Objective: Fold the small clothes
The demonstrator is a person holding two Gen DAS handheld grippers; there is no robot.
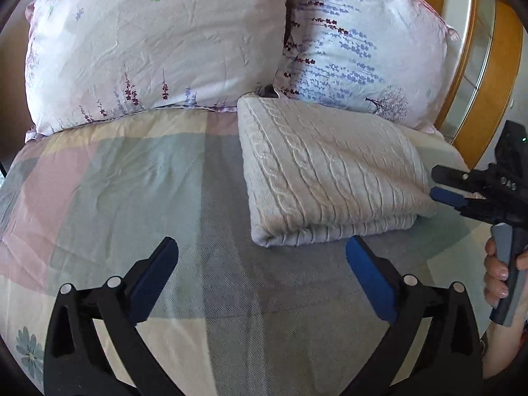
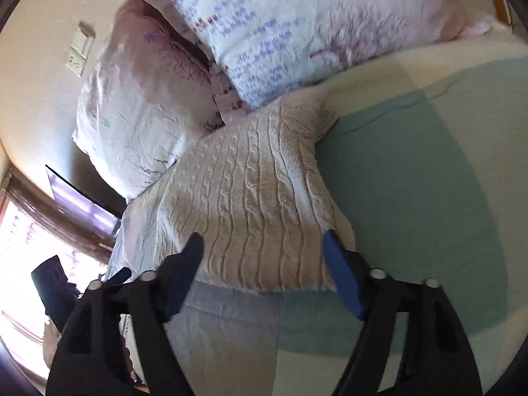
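A cream cable-knit sweater (image 1: 326, 171) lies folded in a thick rectangle on the bed, its far edge against the pillows. It also shows in the right wrist view (image 2: 250, 198). My left gripper (image 1: 262, 257) is open and empty, hovering over the bedspread just in front of the sweater's near left corner. My right gripper (image 2: 264, 250) is open, its fingertips over the sweater's near edge. In the left wrist view the right gripper (image 1: 437, 183) comes in from the right at the sweater's right edge, held by a hand.
Two floral pillows (image 1: 155, 49) (image 1: 363, 43) stand at the head of the bed. The pastel checked bedspread (image 1: 132, 178) spreads left of the sweater. A wooden headboard (image 1: 475, 76) curves at the right. A wall socket (image 2: 77, 54) and a window are at left.
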